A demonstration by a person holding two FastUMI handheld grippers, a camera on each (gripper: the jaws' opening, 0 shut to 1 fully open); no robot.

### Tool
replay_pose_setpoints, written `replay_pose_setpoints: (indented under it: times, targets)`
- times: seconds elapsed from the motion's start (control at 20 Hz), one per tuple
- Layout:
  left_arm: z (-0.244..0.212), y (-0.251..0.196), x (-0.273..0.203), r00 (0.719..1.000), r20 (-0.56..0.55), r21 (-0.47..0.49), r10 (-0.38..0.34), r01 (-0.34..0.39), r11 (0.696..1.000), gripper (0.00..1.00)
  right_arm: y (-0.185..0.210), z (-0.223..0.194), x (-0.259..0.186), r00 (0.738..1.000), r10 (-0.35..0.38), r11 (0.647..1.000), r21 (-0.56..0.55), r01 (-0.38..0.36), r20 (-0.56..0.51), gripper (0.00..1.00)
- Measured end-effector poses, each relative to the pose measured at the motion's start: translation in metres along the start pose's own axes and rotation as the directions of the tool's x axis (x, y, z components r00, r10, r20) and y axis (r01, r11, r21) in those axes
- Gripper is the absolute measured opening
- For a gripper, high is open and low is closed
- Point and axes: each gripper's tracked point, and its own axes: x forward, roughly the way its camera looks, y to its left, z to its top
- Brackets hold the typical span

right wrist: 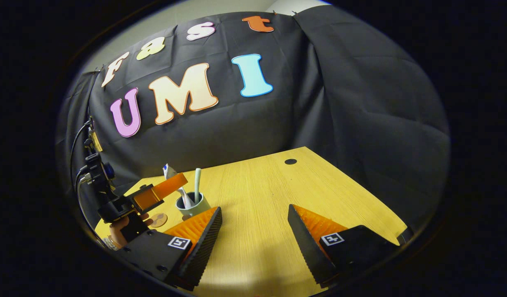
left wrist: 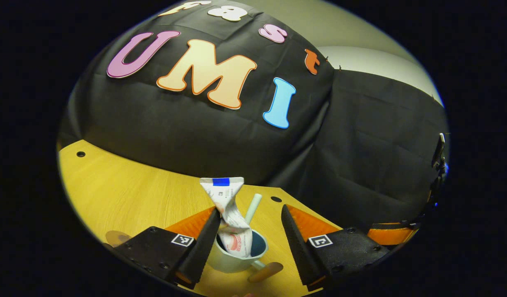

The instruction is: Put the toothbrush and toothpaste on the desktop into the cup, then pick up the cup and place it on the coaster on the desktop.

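Observation:
A pale cup with a blue inside and a wooden handle stands on the wooden desktop. A white toothpaste tube and a pale toothbrush stand in it. My left gripper is open around the cup's top, and its left finger lies close against the tube. In the right gripper view, the cup with the toothbrush and the toothpaste sits at the left, with the left gripper over it. My right gripper stands open over bare desktop, apart from the cup.
A round brown coaster lies on the desktop just left of the cup, also showing as the coaster by my left finger. A hand holds the left gripper. Black cloth walls the desk's far side. The desktop has a small hole.

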Motion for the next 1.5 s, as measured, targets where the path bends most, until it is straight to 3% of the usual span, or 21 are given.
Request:
replay_pose_setpoints:
  times: [0.1,0.15,0.3,0.35,0.4,0.55,0.6,0.65,0.95,1.2,1.45,1.5]
  targets:
    - [0.001,0.003,-0.004,1.0,-0.001,0.001,-0.001,0.001,1.0,0.85,0.004,-0.003,-0.001,1.0,0.001,1.0,-0.007,-0.001,-0.007,0.94]
    - [0.001,0.006,-0.006,1.0,-0.003,0.004,0.006,-0.006,1.0,0.85,0.007,-0.004,-0.001,1.0,0.003,1.0,-0.008,-0.003,-0.012,0.98]
    - [0.004,0.013,-0.014,1.0,-0.007,0.013,0.012,-0.011,1.0,0.87,0.017,-0.007,-0.001,1.0,0.008,1.0,-0.025,-0.009,-0.019,0.94]
    - [0.006,0.015,-0.017,1.0,-0.007,0.012,0.011,-0.011,1.0,0.87,0.02,-0.008,0.0,1.0,0.012,0.999,-0.032,-0.013,-0.023,0.98]
    - [0.009,0.017,-0.02,1.0,-0.003,0.012,0.013,-0.013,1.0,0.87,0.024,-0.008,0.001,1.0,0.015,0.999,-0.039,-0.016,-0.026,0.94]
    - [0.025,0.024,-0.028,1.0,0.02,0.019,0.019,-0.02,1.0,0.87,0.035,-0.01,0.003,0.999,0.029,0.998,-0.048,-0.031,-0.042,0.99]
    - [0.031,0.026,-0.031,0.999,0.025,0.018,0.023,-0.023,1.0,0.87,0.039,-0.01,0.004,0.998,0.034,0.998,-0.05,-0.037,-0.049,0.94]
    - [0.036,0.03,-0.036,0.999,0.03,0.017,0.028,-0.029,0.999,0.87,0.044,-0.011,0.005,0.997,0.044,0.998,-0.052,-0.047,-0.058,0.98]
    - [0.06,0.068,-0.073,0.992,0.022,0.069,0.121,-0.122,0.99,0.87,0.089,-0.017,0.017,0.982,0.13,0.985,-0.092,-0.143,-0.138,0.98]
    - [0.066,0.108,-0.119,0.965,-0.019,0.076,0.26,-0.258,0.963,0.88,0.127,-0.035,0.038,0.938,0.213,0.965,-0.089,-0.245,-0.273,0.95]
    - [0.061,0.139,-0.171,0.915,-0.068,0.023,0.398,-0.397,0.918,0.89,0.152,-0.066,0.062,0.854,0.253,0.947,-0.065,-0.315,-0.454,0.98]
    - [0.06,0.144,-0.181,0.905,-0.072,0.027,0.418,-0.417,0.908,0.89,0.155,-0.07,0.064,0.837,0.25,0.944,-0.068,-0.322,-0.487,0.94]
